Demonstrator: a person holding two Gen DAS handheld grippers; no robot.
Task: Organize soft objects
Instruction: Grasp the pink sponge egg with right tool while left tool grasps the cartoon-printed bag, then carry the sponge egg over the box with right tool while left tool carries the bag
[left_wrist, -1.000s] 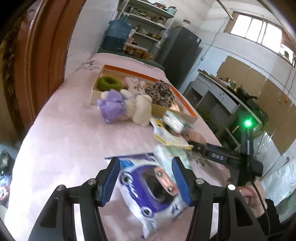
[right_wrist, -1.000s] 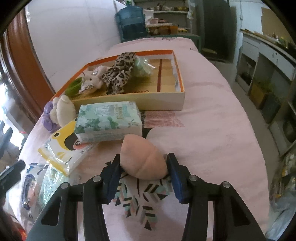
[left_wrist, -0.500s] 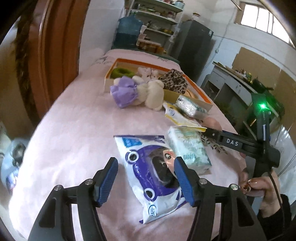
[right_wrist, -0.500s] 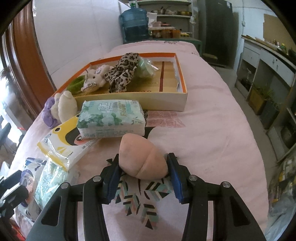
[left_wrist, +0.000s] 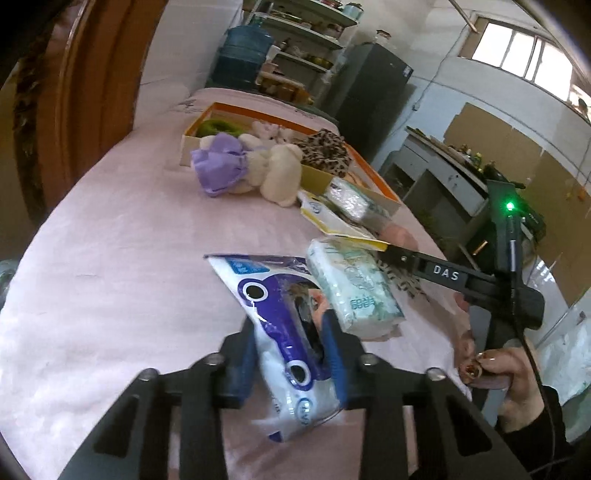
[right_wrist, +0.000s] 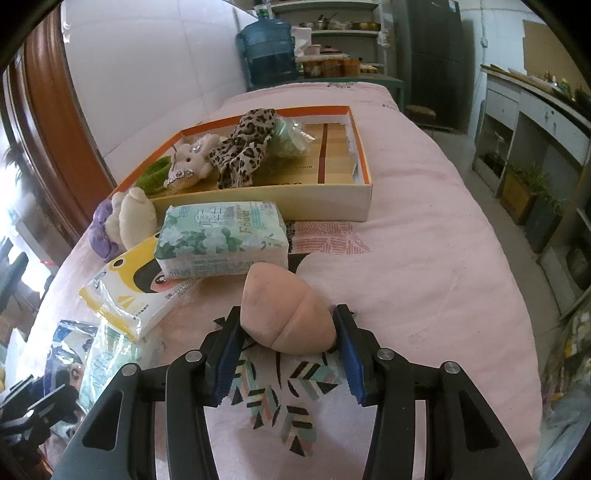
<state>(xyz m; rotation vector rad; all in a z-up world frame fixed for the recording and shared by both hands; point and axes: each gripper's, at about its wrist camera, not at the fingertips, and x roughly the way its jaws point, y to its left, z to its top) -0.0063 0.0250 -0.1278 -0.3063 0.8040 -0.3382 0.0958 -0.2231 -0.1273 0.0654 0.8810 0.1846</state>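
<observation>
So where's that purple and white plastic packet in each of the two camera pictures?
Left wrist view: the purple and white packet lies bottom centre, pinched between the left gripper fingers.
Right wrist view: only a part shows at the bottom left edge, half under a green tissue pack.
Shared landmark: the orange-rimmed box of soft toys.

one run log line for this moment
left gripper: just closed on blue pack | right gripper: holding peach toy | box: part filled
</observation>
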